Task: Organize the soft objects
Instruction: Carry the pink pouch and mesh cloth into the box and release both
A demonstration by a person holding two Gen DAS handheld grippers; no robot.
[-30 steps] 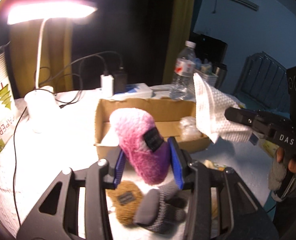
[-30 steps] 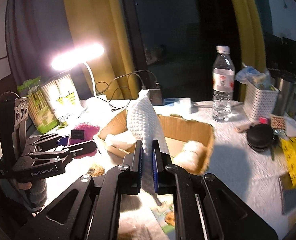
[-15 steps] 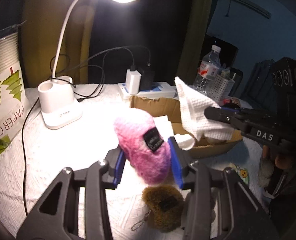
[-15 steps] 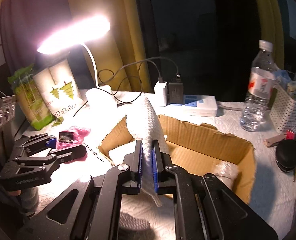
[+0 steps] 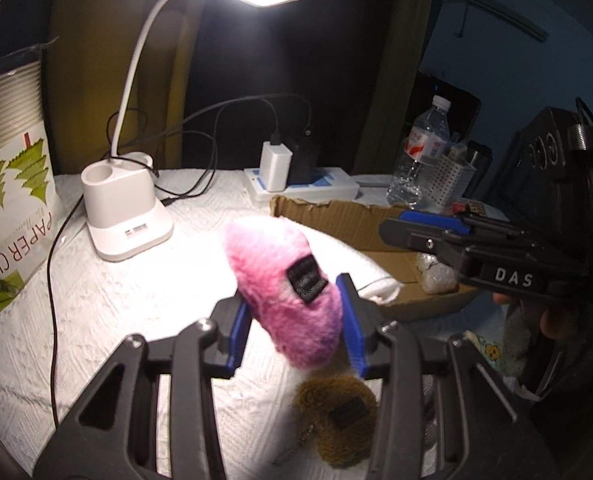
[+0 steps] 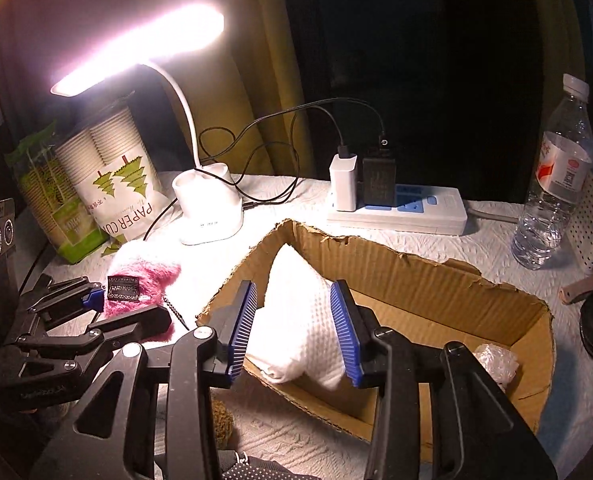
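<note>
Right gripper (image 6: 292,328): jaws opening, pads parting from the white cloth (image 6: 296,332), which is settling against the left wall inside the cardboard box (image 6: 416,280).
Left gripper (image 5: 296,320): fingers closing narrowly on the pink plush (image 5: 284,292), holding it clear of the desk (image 5: 96,300), just outside the box's left corner.
Step in hand, judged: releasing the cloth; letting the pads come fully clear before lifting away, so the weave is not snagging.
Waiting: brown plush (image 5: 336,412), lying at the desk's near edge.
Caution: lamp base (image 6: 210,208) and power strip (image 6: 396,210) standing along the far edge.
</note>
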